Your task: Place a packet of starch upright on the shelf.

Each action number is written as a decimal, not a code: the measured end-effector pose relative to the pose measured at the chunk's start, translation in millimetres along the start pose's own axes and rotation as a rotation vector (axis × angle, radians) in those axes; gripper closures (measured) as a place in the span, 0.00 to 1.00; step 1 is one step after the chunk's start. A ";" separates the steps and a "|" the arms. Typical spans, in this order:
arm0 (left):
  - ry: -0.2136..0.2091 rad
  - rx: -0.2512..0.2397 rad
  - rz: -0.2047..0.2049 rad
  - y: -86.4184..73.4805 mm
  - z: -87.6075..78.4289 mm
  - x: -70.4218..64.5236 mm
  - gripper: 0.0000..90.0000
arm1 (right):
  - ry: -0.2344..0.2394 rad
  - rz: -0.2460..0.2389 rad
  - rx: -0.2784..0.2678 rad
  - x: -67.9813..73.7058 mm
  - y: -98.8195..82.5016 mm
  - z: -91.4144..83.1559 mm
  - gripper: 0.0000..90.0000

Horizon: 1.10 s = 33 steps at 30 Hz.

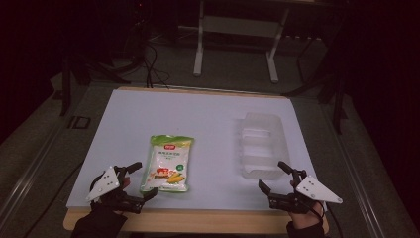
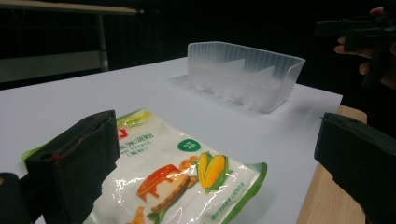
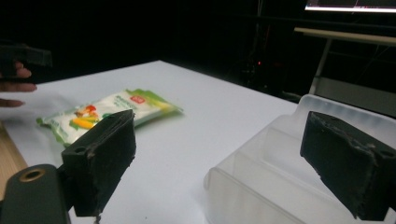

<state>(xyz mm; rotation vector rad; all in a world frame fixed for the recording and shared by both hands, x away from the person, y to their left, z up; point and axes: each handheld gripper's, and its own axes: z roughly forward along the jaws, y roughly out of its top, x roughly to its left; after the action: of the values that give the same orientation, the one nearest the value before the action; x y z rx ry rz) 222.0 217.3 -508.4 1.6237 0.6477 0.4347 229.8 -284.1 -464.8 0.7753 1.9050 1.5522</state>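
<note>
I saw a white worktop (image 1: 208, 119) with a wooden front edge, standing on grey floor (image 1: 39, 144). Behind it stood a white-legged table frame (image 1: 198, 54), with dark cables (image 1: 153, 69) trailing on the floor beside it. The background was too dark to read.

A corn starch packet (image 1: 167, 162) is lying flat on the table (image 1: 198, 119), left of centre and toward the near edge. A divided plastic tray (image 1: 261, 145) is sitting to its right, well apart from it. The left gripper (image 1: 139, 179) is hovering at the near left corner, just beside the packet's near end. The right gripper (image 1: 273, 177) is hovering at the near right, just before the tray's near wall.
</note>
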 end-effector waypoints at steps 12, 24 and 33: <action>-0.052 0.007 -0.005 0.2 0.9 -0.8 0.01 | 0.031 -0.010 -0.005 1.7 2.6 -0.9 0.11; -0.091 0.129 -0.062 14.9 7.0 -9.2 0.01 | 0.024 -0.009 -0.014 7.7 10.2 -0.9 0.11; -0.119 0.126 -0.045 45.1 6.0 -6.9 0.01 | 0.038 -0.032 -0.008 15.7 17.9 0.9 0.11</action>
<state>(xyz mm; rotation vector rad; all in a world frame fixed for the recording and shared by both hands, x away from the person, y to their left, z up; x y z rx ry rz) 227.7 205.2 -464.4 1.7369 0.6307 0.2663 221.4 -269.0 -448.4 0.7136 1.9283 1.5646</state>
